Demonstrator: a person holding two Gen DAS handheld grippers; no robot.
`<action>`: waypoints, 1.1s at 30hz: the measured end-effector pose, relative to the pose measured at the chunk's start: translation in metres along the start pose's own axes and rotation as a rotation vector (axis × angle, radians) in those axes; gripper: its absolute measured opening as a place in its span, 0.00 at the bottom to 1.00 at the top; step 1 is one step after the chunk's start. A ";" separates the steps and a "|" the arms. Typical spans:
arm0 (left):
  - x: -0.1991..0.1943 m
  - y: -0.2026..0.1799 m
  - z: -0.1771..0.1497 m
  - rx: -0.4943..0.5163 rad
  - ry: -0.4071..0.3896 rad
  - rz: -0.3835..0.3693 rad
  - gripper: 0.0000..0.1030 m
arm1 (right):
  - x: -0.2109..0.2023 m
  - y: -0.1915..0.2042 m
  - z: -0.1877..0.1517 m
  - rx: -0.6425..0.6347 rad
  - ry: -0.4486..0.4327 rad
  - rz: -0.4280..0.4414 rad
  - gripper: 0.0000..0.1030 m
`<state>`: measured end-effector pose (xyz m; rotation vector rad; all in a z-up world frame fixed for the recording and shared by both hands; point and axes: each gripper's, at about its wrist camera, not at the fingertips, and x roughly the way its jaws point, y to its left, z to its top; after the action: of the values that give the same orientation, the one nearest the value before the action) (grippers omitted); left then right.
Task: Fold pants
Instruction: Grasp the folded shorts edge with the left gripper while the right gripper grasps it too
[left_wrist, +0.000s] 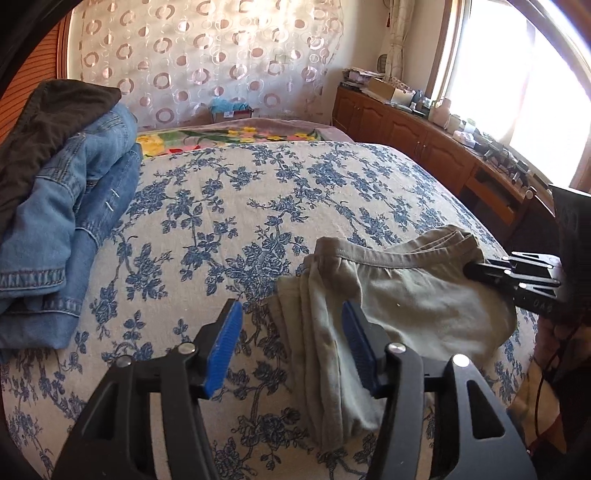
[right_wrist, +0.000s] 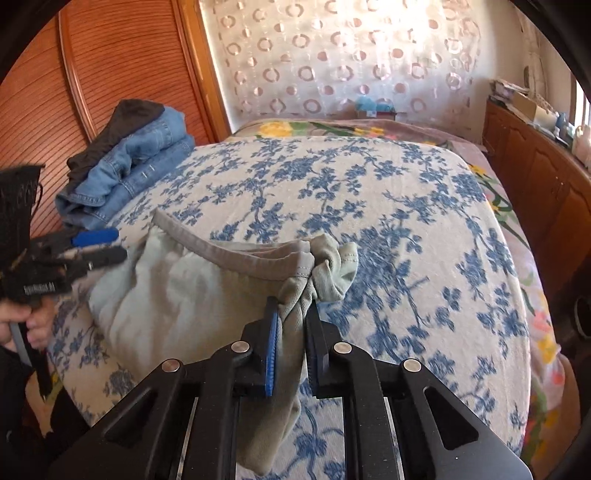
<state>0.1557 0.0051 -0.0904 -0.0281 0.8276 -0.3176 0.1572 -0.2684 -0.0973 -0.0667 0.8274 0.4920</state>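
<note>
Lying on the near part of the bed: one pair of pale grey-green pants (left_wrist: 399, 295), partly folded, waistband raised and curving across the top.

Right gripper (right_wrist: 291, 343): fingers narrow, clamped on a bunched fold of the pants at the waistband's right end; cloth hangs down between the blue pads.

Left gripper (left_wrist: 291, 347): fingers part-way apart at the pants' left folded edge; one blue pad rests against the cloth, the other stands over bare bedspread, nothing pinched. A hand (right_wrist: 26, 325) grips its handle.

Bedspread (left_wrist: 229, 206): cream with blue floral print, covering the bed.

Stack of clothes (left_wrist: 62, 206): folded blue denim with a dark garment on top, well apart to the left.

Curtain (left_wrist: 207, 55): sheer, ring-patterned, behind the bed.

Wooden cabinets (left_wrist: 413, 129): along the window side, cluttered on top.
</note>
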 end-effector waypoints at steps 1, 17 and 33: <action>0.003 0.000 0.001 -0.002 0.006 -0.003 0.48 | 0.002 -0.001 0.000 0.002 0.007 -0.001 0.11; 0.029 -0.003 0.004 -0.012 0.064 -0.044 0.35 | 0.010 -0.008 -0.002 0.042 0.008 -0.024 0.32; 0.000 -0.026 0.002 0.016 -0.008 -0.126 0.08 | 0.012 -0.009 -0.004 0.046 0.008 -0.009 0.37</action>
<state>0.1503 -0.0197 -0.0854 -0.0668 0.8164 -0.4426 0.1655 -0.2722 -0.1097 -0.0305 0.8459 0.4641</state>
